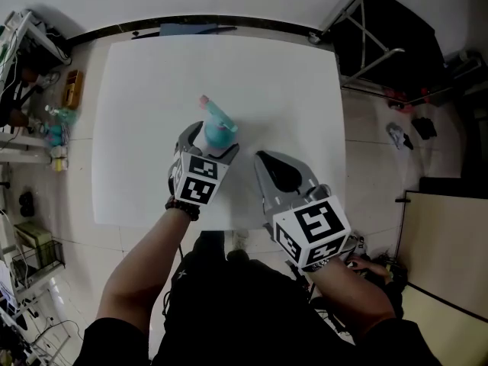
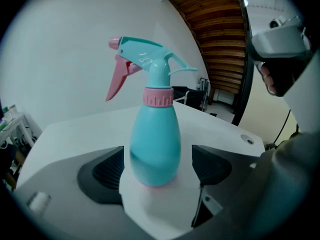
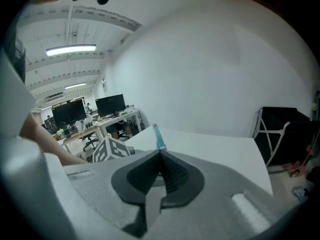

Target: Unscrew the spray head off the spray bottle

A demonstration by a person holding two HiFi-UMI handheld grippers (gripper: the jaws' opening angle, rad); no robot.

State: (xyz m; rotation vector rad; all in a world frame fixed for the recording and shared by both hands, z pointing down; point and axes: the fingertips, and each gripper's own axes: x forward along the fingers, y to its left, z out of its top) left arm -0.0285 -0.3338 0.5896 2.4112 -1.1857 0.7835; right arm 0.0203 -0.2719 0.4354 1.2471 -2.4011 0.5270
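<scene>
One upright teal spray bottle [image 2: 155,144]

Head view: from high above, looking steeply down on the white table [image 1: 145,82]. Left gripper view: low and very close, facing the spray bottle [image 2: 155,144] at 12 o'clock. Right gripper view: low, further back, facing across the tabletop, same bottle small at 12 o'clock. Shared by all three: bottle and table.
</scene>
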